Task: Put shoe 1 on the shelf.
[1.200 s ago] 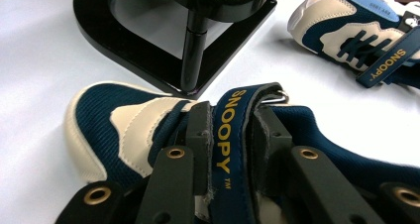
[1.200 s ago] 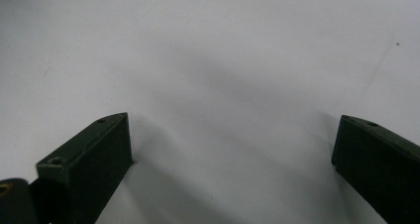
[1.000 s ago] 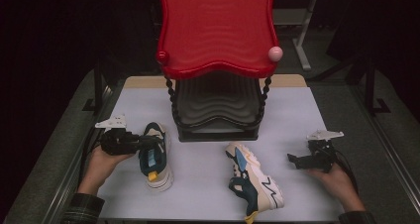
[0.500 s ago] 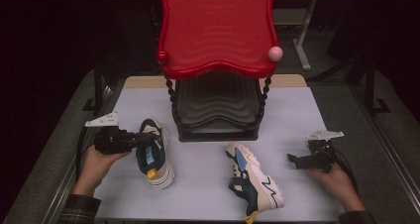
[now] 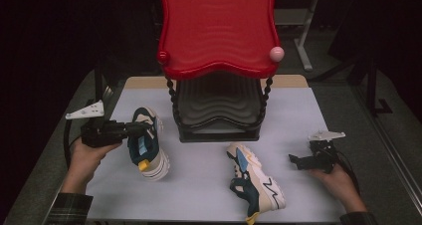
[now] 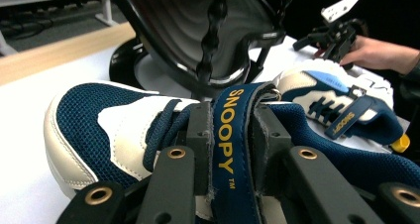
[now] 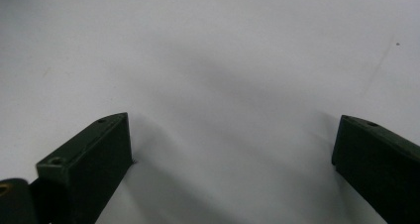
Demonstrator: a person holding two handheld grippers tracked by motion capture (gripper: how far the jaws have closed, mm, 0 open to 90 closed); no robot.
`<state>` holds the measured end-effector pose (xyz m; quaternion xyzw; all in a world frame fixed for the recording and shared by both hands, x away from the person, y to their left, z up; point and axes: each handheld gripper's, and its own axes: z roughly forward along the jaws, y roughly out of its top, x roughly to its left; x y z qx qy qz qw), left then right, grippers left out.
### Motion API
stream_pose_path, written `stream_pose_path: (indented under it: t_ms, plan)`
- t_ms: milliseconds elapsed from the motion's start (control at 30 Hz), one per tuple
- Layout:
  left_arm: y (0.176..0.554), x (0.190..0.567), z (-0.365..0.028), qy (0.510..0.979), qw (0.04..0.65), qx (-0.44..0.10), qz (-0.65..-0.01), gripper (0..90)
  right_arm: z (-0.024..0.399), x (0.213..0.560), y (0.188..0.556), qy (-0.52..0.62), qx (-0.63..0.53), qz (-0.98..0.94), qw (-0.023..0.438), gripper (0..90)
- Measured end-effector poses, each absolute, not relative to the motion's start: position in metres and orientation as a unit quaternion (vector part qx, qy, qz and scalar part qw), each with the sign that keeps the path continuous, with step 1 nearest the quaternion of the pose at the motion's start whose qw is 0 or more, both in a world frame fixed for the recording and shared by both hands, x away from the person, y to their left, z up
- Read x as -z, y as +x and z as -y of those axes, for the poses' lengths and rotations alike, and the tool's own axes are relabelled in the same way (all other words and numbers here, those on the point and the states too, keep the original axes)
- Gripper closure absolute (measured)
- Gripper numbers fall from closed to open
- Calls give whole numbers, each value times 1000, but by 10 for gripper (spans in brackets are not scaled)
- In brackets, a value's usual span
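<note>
**Left shoe lifted by its strap: handling notes**

Left gripper (image 5: 142, 129) is clamped on the navy "SNOOPY" hook-and-loop strap (image 6: 229, 135) of the navy, cream and white child's sneaker (image 5: 147, 144). The shoe sits at the left of the white table (image 5: 199, 185), beside the black lower tier of the red-topped two-tier shoe rack (image 5: 217, 31), and hangs tilted from the strap, toe end raised.

Judgement: the shoe looks light, with soft mesh and padded upper; the sole is the only stiff part. The strap is a flexible hold, so the shoe may swing or rotate. The collar or heel would give firmer control.

Right gripper (image 5: 303, 161) rests near the table's right edge, jaws spread wide with nothing between them, well apart from the matching second sneaker (image 5: 256, 181) lying near the front.
</note>
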<state>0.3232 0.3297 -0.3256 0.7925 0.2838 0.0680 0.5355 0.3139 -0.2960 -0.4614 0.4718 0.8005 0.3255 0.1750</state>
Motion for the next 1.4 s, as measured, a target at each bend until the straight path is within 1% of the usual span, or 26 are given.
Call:
stream_pose_path:
  t_ms: [567,1033,1400]
  plan:
    - [327,265,-336,775,567,-93,-264,734,296,461,314,472,-326,-800,175,13]
    - [335,204,-334,757,598,-117,-235,735,296,461,314,472,-326,-800,175,13]
    - [342,166,-336,748,615,-132,-213,736,296,461,314,472,-326,-800,175,13]
